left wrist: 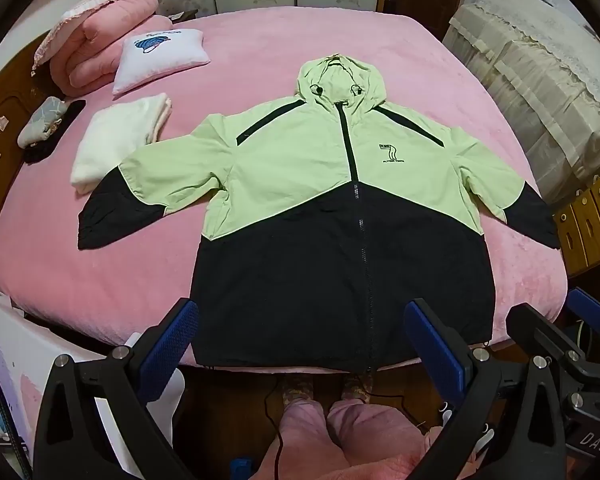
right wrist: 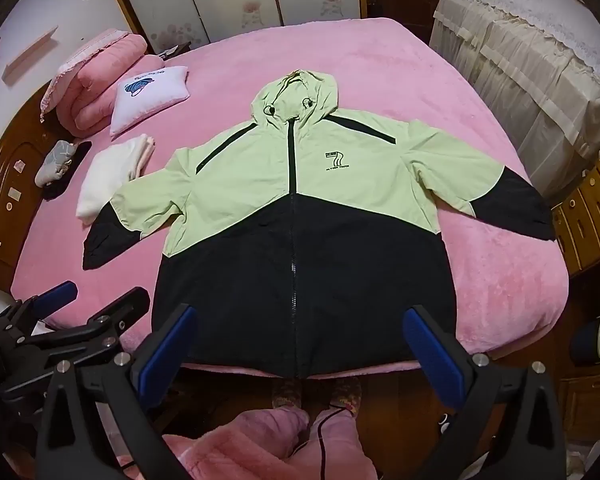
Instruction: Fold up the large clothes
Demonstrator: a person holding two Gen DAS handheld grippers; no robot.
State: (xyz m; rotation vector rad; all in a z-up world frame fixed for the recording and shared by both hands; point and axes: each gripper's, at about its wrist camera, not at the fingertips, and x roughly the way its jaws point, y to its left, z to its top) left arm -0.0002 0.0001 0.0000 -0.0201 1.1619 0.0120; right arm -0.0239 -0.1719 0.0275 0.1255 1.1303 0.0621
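A light green and black hooded jacket (left wrist: 320, 200) lies flat, face up and zipped, on the pink bed (left wrist: 260, 40), sleeves spread out, hem at the near edge. It also shows in the right wrist view (right wrist: 300, 208). My left gripper (left wrist: 300, 344) is open and empty, held above the jacket's hem. My right gripper (right wrist: 300, 344) is open and empty, also above the hem; it shows at the right edge of the left wrist view (left wrist: 556, 320). The left gripper shows at the lower left of the right wrist view (right wrist: 96, 304).
A folded white cloth (left wrist: 116, 140), a white cushion (left wrist: 160, 56) and a rolled pink quilt (left wrist: 100, 32) lie at the bed's far left. A covered cabinet (left wrist: 540, 80) and wooden drawers (left wrist: 592, 220) stand right. The person's legs and slippers (left wrist: 324, 392) are below.
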